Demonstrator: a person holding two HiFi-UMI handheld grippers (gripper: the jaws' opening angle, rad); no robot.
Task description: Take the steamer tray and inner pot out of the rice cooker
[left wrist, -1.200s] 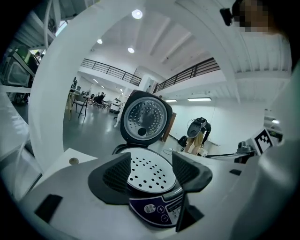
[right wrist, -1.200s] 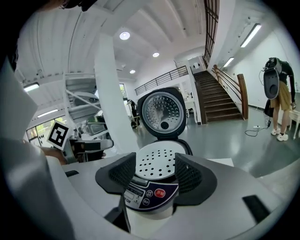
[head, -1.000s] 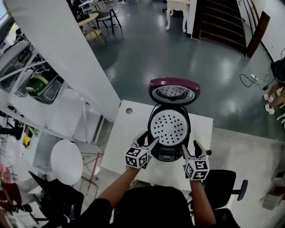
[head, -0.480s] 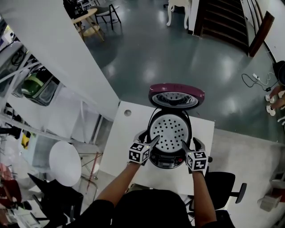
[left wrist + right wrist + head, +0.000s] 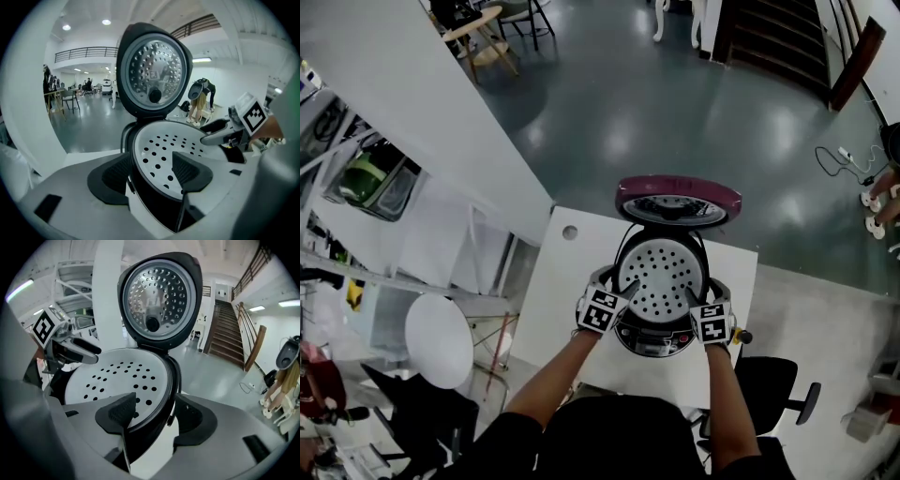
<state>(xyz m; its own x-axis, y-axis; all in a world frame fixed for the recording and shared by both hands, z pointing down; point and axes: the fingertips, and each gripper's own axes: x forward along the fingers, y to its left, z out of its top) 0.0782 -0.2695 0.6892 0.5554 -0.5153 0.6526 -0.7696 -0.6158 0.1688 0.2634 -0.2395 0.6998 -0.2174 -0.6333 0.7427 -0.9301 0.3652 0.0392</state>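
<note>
A rice cooker with a dark body (image 5: 660, 336) stands on the white rectangular table (image 5: 558, 291), its front panel toward the person and its maroon-topped hinged lid (image 5: 678, 195) standing open at the far side. The white round steamer tray with rows of small holes (image 5: 662, 272) sits in the top of the cooker and covers the whole opening, so nothing under it shows.

The left gripper (image 5: 614, 285) is at the tray's left edge and the right gripper (image 5: 704, 293) at its right edge, facing each other across the cooker. In the left gripper view the jaws are apart and straddle the rim: one ribbed black pad (image 5: 115, 176) sits outside the cooker wall and the other over the tray (image 5: 161, 143). The right gripper view shows the mirror of that, its jaws also spread, one pad above the tray (image 5: 117, 376) and one outside the black rim. Neither pair is pressed closed on the rim.

A black office chair (image 5: 780, 386) stands near the table's near right corner.
</note>
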